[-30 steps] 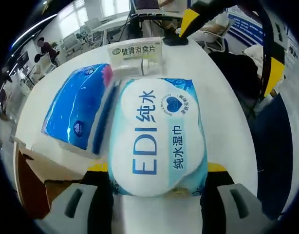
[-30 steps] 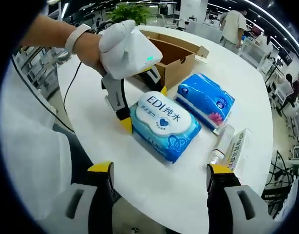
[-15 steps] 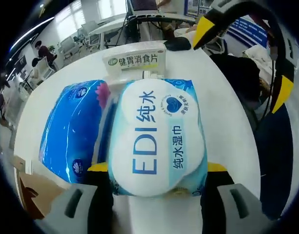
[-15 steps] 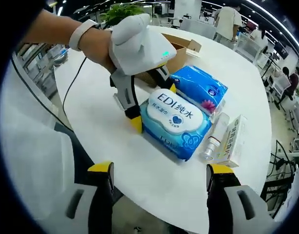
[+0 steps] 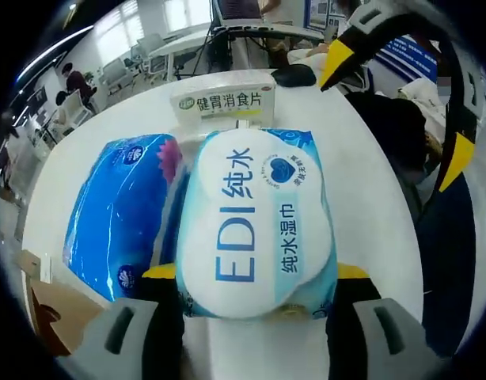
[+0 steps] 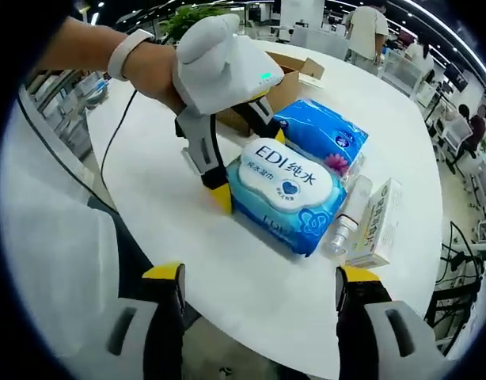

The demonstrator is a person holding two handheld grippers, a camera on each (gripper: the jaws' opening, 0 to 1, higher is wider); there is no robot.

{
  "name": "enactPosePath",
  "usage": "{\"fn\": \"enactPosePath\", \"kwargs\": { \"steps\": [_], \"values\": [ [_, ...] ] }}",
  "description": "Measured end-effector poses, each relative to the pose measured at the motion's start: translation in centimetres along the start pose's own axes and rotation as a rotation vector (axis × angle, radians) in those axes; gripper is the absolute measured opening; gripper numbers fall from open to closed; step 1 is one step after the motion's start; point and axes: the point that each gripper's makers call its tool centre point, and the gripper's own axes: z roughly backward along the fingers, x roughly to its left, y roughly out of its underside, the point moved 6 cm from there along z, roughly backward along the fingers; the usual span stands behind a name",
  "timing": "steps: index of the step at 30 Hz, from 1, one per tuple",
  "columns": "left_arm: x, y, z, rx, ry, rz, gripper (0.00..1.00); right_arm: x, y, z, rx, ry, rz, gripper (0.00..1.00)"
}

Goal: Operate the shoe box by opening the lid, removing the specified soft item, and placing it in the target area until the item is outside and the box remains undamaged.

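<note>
A round white surface (image 6: 251, 285) carries a light-blue soft pack of wet wipes with a white oval label (image 5: 255, 218) (image 6: 284, 192). The left claw (image 5: 257, 273) (image 6: 247, 162) is closed around one end of this pack, a yellow-tipped jaw pressed to each side, and a person's hand (image 6: 152, 71) grips the claw's white body. A darker blue plastic tissue pack (image 5: 120, 210) (image 6: 318, 134) lies touching the wipes. Beyond them sit a small clear bottle (image 6: 347, 214) and a white rectangular medicine carton (image 5: 223, 101) (image 6: 376, 224). The open brown cardboard shoe box (image 6: 286, 75) stands behind the hand, with the wipes outside it. The right claw (image 6: 259, 285) hangs wide open above the surface edge, holding nothing.
</note>
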Motion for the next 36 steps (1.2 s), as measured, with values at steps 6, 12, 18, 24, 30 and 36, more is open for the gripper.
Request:
{"fn": "enactPosePath", "kwargs": {
  "steps": [6, 12, 18, 24, 30, 36],
  "values": [
    [-0.1, 0.0, 0.0, -0.008, -0.007, -0.003, 0.74, -0.1, -0.2, 0.1, -0.006, 0.006, 0.008, 0.79],
    [-0.1, 0.0, -0.1, -0.011, -0.011, 0.006, 0.75, -0.1, 0.2, 0.1, 0.006, 0.018, 0.005, 0.8],
    [-0.2, -0.1, 0.2, -0.002, -0.022, -0.009, 0.76, -0.3, 0.3, 0.2, 0.0, 0.046, -0.028, 0.79],
    [0.0, 0.5, 0.7, -0.033, -0.027, -0.007, 0.77, -0.6, -0.3, 0.5, -0.031, 0.071, -0.042, 0.8],
    [-0.1, 0.4, 3.7, -0.095, -0.068, 0.021, 0.74, -0.8, -0.8, 0.4, -0.052, 0.081, -0.02, 0.8],
    [-1.0, 1.2, 8.2, -0.183, -0.127, 0.106, 0.87, -0.8, -1.7, 0.1, -0.042, 0.09, 0.012, 0.82]
  ]
}}
